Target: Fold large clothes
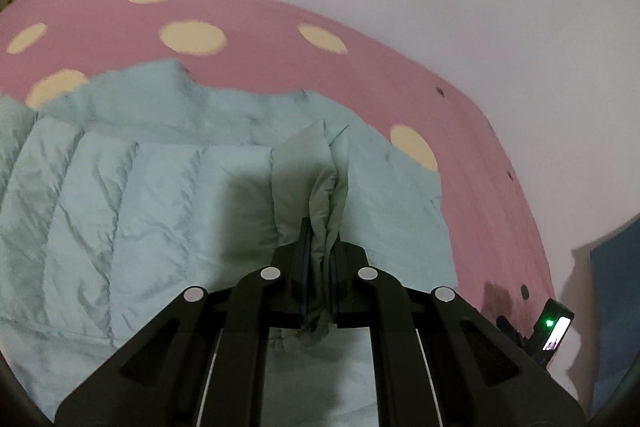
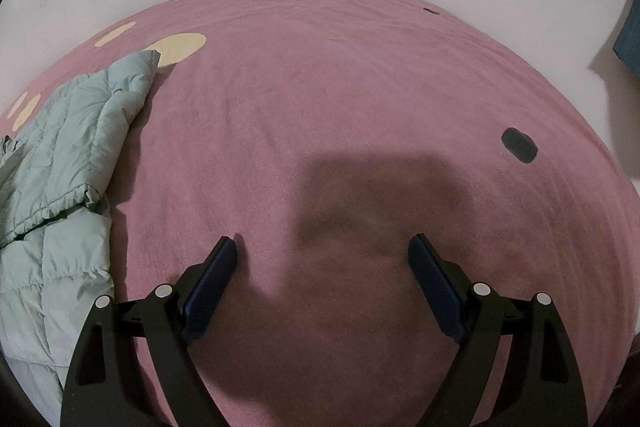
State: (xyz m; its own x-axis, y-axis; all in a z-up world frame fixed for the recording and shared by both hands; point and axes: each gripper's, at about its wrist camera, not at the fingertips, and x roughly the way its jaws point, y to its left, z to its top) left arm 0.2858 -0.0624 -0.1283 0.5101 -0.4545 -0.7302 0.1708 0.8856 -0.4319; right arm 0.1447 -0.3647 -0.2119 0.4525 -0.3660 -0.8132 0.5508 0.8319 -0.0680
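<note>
While clamped tight on a bunched edge of the pale green quilted puffer jacket (image 1: 160,187) spread across the pink spotted blanket (image 1: 248,11), left gripper (image 1: 322,227): carry over slowly, keep fabric taut. Right gripper (image 2: 322,247): spread wide, empty, above bare blanket.

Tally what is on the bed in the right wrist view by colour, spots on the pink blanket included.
Pale green padded garment: 1
Cream spots on the pink blanket: 4, one partly under the garment
Dark grey spots: 4, two at the far edge tiny
Total: 9
</note>
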